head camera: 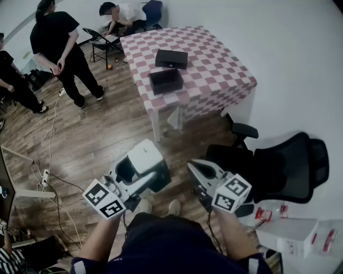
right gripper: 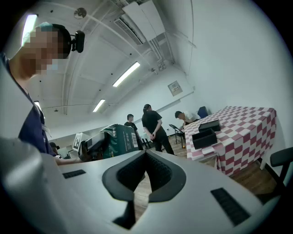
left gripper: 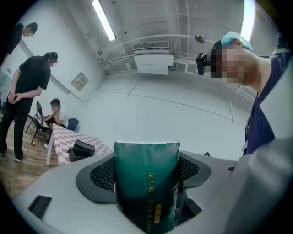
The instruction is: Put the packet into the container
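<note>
A dark green packet (left gripper: 146, 183) stands upright between the wide-set jaws of my left gripper (left gripper: 147, 180), and both pads press on its sides. In the head view the packet (head camera: 146, 155) shows its pale top at the end of the left gripper (head camera: 143, 172), held low in front of the person. My right gripper (head camera: 194, 167) is beside it, empty, and its jaws meet in the right gripper view (right gripper: 146, 155). An open black container (head camera: 166, 81) sits on the red checked table (head camera: 214, 69) well ahead, with a second black box (head camera: 171, 59) behind it.
A black office chair (head camera: 284, 166) stands to the right, between me and the table. Two people stand at the left (head camera: 59, 48) and one sits behind the table (head camera: 123, 13). White boxes (head camera: 292, 235) lie at the lower right. Cables (head camera: 48, 176) run over the wood floor.
</note>
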